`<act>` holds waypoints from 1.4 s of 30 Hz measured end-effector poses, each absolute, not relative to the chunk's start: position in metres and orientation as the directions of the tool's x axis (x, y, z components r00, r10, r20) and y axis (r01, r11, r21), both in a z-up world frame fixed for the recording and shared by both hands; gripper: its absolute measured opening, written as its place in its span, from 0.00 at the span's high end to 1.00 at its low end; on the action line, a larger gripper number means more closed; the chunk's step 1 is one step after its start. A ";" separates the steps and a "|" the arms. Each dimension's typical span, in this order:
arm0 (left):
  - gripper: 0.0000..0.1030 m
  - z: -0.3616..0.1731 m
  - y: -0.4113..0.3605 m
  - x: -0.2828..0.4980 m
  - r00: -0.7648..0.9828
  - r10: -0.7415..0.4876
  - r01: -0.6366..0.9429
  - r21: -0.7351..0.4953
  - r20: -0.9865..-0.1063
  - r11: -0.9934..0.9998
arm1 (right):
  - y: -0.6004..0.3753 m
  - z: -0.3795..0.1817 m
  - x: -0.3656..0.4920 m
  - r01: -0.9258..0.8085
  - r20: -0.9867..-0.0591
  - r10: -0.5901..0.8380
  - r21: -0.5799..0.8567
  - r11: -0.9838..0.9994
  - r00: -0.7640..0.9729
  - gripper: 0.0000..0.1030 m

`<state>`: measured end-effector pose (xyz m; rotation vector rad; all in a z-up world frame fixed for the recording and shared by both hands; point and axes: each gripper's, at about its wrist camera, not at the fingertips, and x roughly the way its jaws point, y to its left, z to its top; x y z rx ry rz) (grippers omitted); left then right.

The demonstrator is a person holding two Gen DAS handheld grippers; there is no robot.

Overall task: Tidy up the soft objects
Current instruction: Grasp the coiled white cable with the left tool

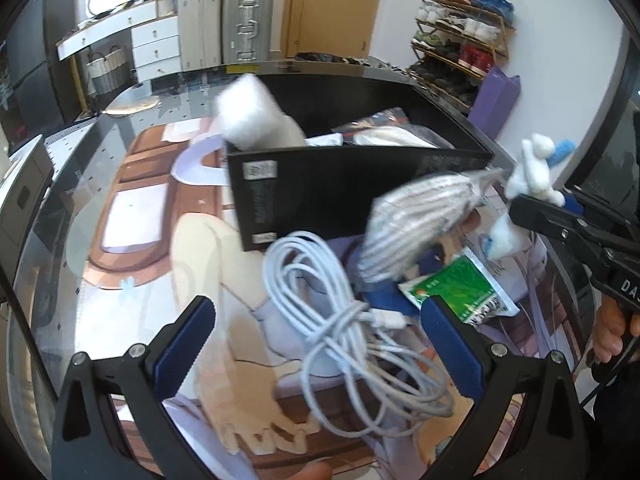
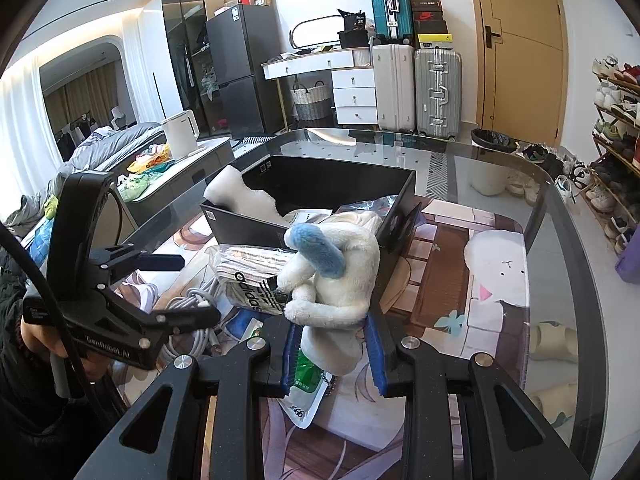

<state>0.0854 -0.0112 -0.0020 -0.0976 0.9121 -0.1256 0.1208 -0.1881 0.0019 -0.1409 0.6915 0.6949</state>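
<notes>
My right gripper point(image 2: 332, 352) is shut on a white plush toy with blue ears point(image 2: 340, 280), held above the table just in front of the black box point(image 2: 328, 176); the toy also shows in the left wrist view point(image 1: 532, 172). My left gripper point(image 1: 316, 344) is open and empty, low over a coiled white cable point(image 1: 344, 320). A striped sock pack point(image 1: 416, 220) leans against the box front. White foam point(image 1: 252, 116) and bagged soft items point(image 1: 384, 136) sit in the box.
A green sachet point(image 1: 460, 288) lies by the cable. The glass table point(image 2: 560, 208) carries a printed mat. Suitcases point(image 2: 416, 88), a white drawer unit point(image 2: 352, 92), a bin point(image 2: 492, 160) and a shoe rack point(image 2: 616, 128) stand beyond.
</notes>
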 end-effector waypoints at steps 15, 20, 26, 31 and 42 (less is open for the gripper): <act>0.17 -0.009 -0.014 0.087 0.574 -0.143 0.101 -0.103 -0.807 0.990 | -0.187 0.002 0.119 -0.636 -0.629 0.544 0.100 0.765 0.555 0.72; 0.40 -0.004 -0.017 0.081 0.582 -0.166 0.128 -0.112 -0.796 0.985 | -0.188 0.002 0.120 -0.640 -0.627 0.547 0.098 0.762 0.555 0.72; 0.50 -0.001 -0.019 0.070 0.601 -0.171 0.144 -0.105 -0.781 0.984 | -0.188 0.002 0.119 -0.644 -0.626 0.550 0.097 0.759 0.554 0.72; 0.52 0.002 -0.017 0.067 0.606 -0.183 0.147 -0.117 -0.774 0.982 | -0.188 0.004 0.119 -0.652 -0.623 0.554 0.092 0.753 0.552 0.72; 0.52 0.020 -0.014 0.060 0.644 -0.206 0.159 -0.135 -0.737 0.978 | -0.194 0.006 0.120 -0.649 -0.609 0.556 0.087 0.756 0.566 0.72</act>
